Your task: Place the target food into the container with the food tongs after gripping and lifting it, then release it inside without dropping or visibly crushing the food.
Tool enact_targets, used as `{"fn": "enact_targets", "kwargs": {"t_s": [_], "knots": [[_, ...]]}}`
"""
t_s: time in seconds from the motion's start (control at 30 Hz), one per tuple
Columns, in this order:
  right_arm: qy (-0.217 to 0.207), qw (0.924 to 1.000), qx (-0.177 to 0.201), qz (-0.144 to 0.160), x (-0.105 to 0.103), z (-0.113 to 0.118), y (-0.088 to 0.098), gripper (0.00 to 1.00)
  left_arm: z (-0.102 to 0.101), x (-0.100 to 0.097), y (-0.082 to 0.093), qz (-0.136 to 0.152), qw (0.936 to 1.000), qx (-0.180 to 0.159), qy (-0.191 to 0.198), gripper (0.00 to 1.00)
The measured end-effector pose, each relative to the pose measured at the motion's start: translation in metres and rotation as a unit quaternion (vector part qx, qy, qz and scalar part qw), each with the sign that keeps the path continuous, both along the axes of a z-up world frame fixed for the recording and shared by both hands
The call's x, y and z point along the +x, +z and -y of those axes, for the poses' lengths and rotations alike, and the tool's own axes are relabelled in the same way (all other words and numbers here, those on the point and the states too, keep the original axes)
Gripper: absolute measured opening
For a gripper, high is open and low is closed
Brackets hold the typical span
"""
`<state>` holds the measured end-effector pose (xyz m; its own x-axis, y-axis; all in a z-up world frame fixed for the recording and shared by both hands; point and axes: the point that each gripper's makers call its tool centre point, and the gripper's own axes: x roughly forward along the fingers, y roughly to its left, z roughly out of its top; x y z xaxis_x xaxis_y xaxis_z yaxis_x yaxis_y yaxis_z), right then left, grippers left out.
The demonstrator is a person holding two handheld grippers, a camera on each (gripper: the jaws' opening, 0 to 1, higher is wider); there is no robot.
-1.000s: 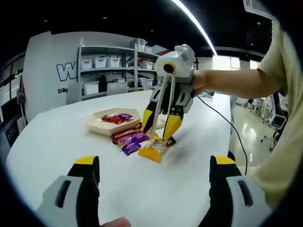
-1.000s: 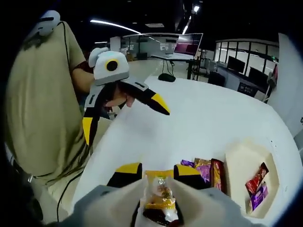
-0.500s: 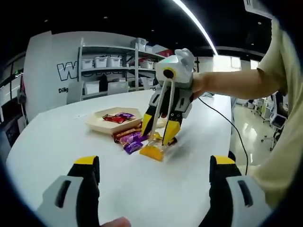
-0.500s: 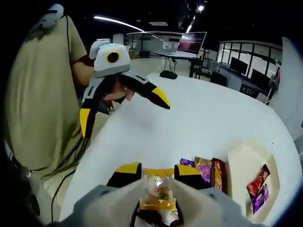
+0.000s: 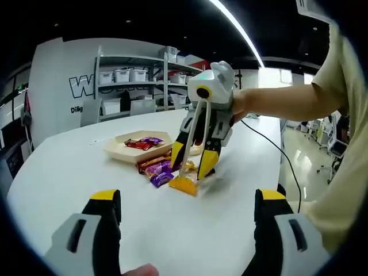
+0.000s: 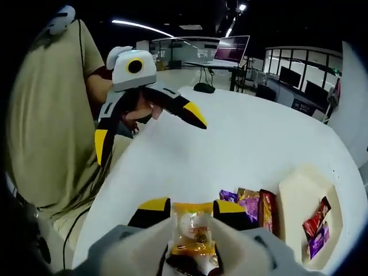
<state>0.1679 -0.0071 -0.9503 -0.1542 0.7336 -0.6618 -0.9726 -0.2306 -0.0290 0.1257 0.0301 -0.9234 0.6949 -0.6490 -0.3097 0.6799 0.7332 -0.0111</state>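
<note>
Right gripper [image 5: 191, 164] pinches tongs [image 5: 195, 135] around the yellow packet [image 6: 194, 237], lifted off the white surface [image 5: 75, 167].
Left gripper [image 6: 146, 129] waits wide open, holding nothing; the tray [image 6: 299, 201] sits near to receive it.

The tongs [image 6: 187, 244] hide the yellow snack packet's [image 6: 192, 233] lower end at 6 o'clock. Lettering on the far wall sign [image 5: 80, 86] is cut off by shelving [image 5: 138, 80]. Wrapper print in the tray [image 5: 123, 152] is too small to read.
</note>
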Motion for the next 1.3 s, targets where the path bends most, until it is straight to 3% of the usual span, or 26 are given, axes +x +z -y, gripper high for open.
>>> {"fn": "enact_targets", "kwargs": {"t_s": [0.37, 0.5, 0.53, 0.6, 0.67, 0.9, 1.3], "knots": [[-0.001, 0.9999, -0.009, 0.010, 0.001, -0.001, -0.003, 0.21, -0.001, -0.001, -0.002, -0.002, 1.0000, -0.002, 0.002, 0.94], [-0.005, 1.0000, -0.005, 0.005, 0.001, -0.001, -0.002, 0.20, -0.002, -0.001, -0.002, -0.002, 1.0000, -0.003, 0.003, 0.94], [-0.007, 0.9999, -0.004, -0.007, -0.001, -0.001, -0.002, 0.19, -0.002, -0.001, -0.002, -0.002, 1.0000, -0.003, 0.004, 0.94], [-0.008, 1.0000, -0.003, -0.001, 0.000, -0.002, -0.001, 0.18, -0.002, -0.001, -0.003, -0.002, 1.0000, -0.003, 0.004, 0.94], [-0.014, 0.9997, -0.004, -0.020, -0.004, -0.002, 0.000, 0.17, -0.002, -0.001, -0.003, -0.002, 1.0000, -0.004, 0.004, 0.94], [-0.016, 0.9998, -0.004, -0.010, -0.001, -0.003, 0.001, 0.16, -0.003, -0.001, -0.003, -0.002, 1.0000, -0.004, 0.004, 0.94], [-0.019, 0.9997, -0.001, -0.014, 0.004, 0.000, 0.019, 0.16, -0.002, -0.001, -0.002, 0.000, 1.0000, -0.004, 0.004, 0.94]]}}
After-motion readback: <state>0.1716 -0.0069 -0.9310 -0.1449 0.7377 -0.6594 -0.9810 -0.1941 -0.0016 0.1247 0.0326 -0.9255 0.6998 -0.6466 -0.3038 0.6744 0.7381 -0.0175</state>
